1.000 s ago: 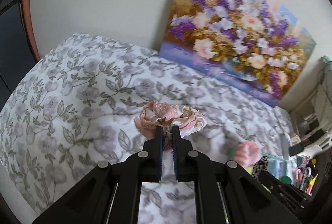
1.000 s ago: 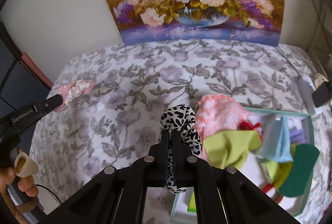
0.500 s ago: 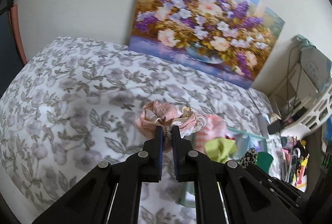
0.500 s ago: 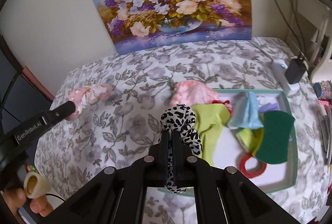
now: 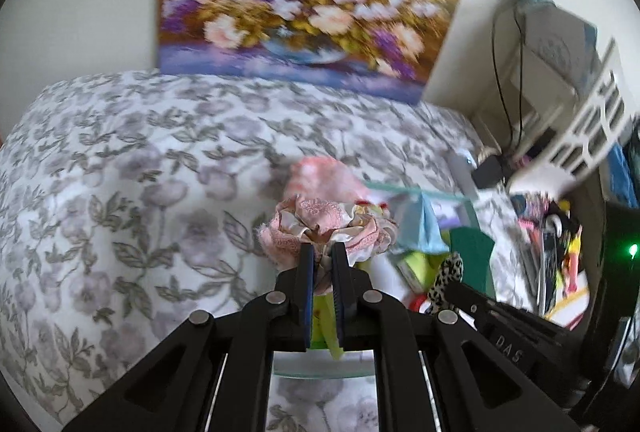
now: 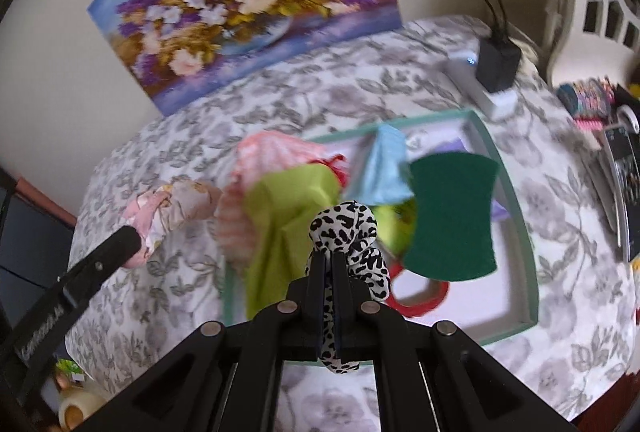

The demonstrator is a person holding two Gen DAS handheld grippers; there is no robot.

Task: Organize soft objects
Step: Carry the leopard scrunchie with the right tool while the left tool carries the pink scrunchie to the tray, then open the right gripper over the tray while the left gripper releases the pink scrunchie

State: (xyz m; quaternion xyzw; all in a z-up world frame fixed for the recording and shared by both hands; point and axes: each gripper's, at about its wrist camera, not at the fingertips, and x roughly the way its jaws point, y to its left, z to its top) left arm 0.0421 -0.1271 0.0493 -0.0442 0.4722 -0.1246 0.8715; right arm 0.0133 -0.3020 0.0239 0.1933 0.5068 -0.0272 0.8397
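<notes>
My left gripper (image 5: 322,247) is shut on a pink lace scrunchie (image 5: 320,224), held in the air near the left end of a teal-rimmed tray (image 5: 416,192); in the right wrist view the same scrunchie (image 6: 168,208) hangs left of the tray. My right gripper (image 6: 329,257) is shut on a black-and-white leopard scrunchie (image 6: 348,232), above the tray (image 6: 516,192). The tray holds a lime cloth (image 6: 288,204), a pale blue cloth (image 6: 380,168), a dark green sponge (image 6: 452,216) and a red ring (image 6: 420,300). A pink striped cloth (image 6: 264,156) lies over the tray's left rim.
The tray sits on a bed with a grey floral cover (image 6: 168,292). A flower painting (image 5: 304,4) leans on the wall behind. A white power strip with a black plug (image 6: 496,64) lies beyond the tray. White furniture (image 5: 580,120) and clutter stand right of the bed.
Both grippers have travelled right across the bed with their scrunchies still gripped. The tray, earlier off to the right, now lies under and just ahead of them.
</notes>
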